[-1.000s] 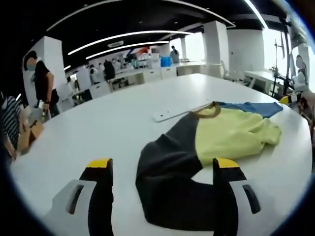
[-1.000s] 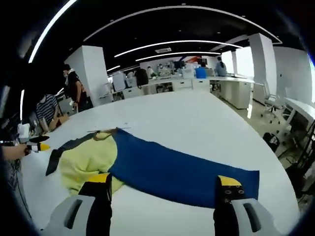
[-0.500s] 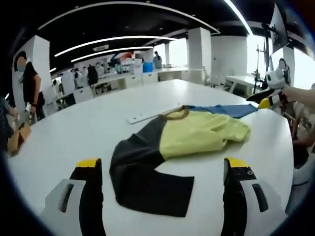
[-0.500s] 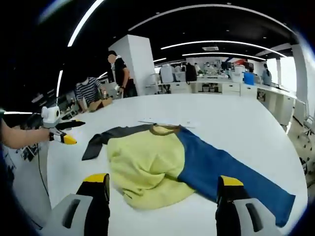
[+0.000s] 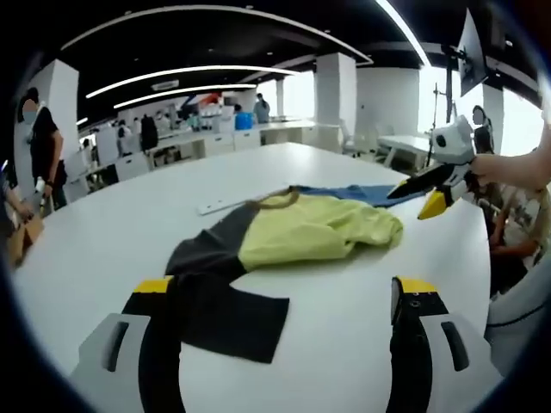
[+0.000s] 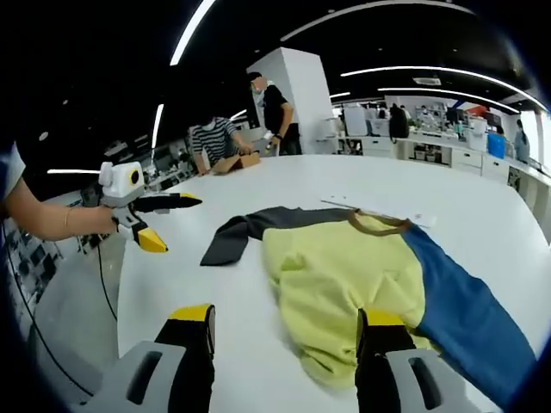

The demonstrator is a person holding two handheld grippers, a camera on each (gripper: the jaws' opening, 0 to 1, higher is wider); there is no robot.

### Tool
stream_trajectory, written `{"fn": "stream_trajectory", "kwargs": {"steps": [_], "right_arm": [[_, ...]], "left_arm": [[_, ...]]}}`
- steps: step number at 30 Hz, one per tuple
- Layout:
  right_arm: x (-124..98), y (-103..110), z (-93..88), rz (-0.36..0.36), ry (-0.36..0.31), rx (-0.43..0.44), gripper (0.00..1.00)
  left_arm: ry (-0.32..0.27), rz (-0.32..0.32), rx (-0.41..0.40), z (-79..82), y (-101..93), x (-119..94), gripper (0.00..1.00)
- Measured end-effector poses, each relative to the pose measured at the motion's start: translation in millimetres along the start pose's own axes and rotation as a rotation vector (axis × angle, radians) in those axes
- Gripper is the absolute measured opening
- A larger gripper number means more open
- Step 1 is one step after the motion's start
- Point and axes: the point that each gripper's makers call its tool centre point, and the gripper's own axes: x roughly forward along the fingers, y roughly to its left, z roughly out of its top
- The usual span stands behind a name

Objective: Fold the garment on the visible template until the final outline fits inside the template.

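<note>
A shirt [image 5: 293,237] lies spread on a large white table [image 5: 129,232], with nothing boxed or contained anywhere near it. It has a yellow body, one dark grey sleeve, one blue sleeve and a tan collar, and the yellow part is rumpled into loose folds. A flat white strip [image 5: 225,204] lies on the table just beyond the collar (whether it marks the template edge I cannot tell).

The left gripper view looks along the dark sleeve [image 5: 219,301], which stretches toward the camera and ends between this gripper's jaws. The blue sleeve [image 5: 362,194] is a thin sliver behind the yellow. At the right edge the right gripper [image 5: 422,194] hangs in the air beside the shirt, held in a person's hand, its yellow-tipped jaws spread apart and touching nothing.

The right gripper view shows the blue sleeve [image 6: 469,314] broad and long, running off toward the lower right, and the yellow body bunched close to the right jaw. The dark sleeve [image 6: 237,237] is small and far here. The left gripper [image 6: 164,219] floats off the table's edge at the left, jaws parted, empty, gripped by a bare forearm.

Each view's own jaws stand wide apart at the bottom, released, gripping nothing; the left gripper's left jaw overlaps the dark sleeve's end, though contact is unclear.

People [image 6: 275,116] stand and sit at desks in the background.
</note>
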Motion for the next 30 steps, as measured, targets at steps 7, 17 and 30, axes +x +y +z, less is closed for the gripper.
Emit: {"fn": "stream_trajectory", "kwargs": {"steps": [7, 17, 30], "right_arm": [[23, 14, 0.5, 0.035, 0.027, -0.038, 0.52], [54, 0, -14.6, -0.012, 0.103, -0.117, 0.37], [75, -21, -35.1, -0.096, 0.178, -0.169, 0.21]], "left_arm": [[0.021, -0.032, 0.016, -9.5, -20.0, -6, 0.99], [0.025, -0.058, 0.004, -16.4, -38.0, -12, 0.99], [0.05, -0.07, -0.007, -31.9, -52.8, -21, 0.99]]}}
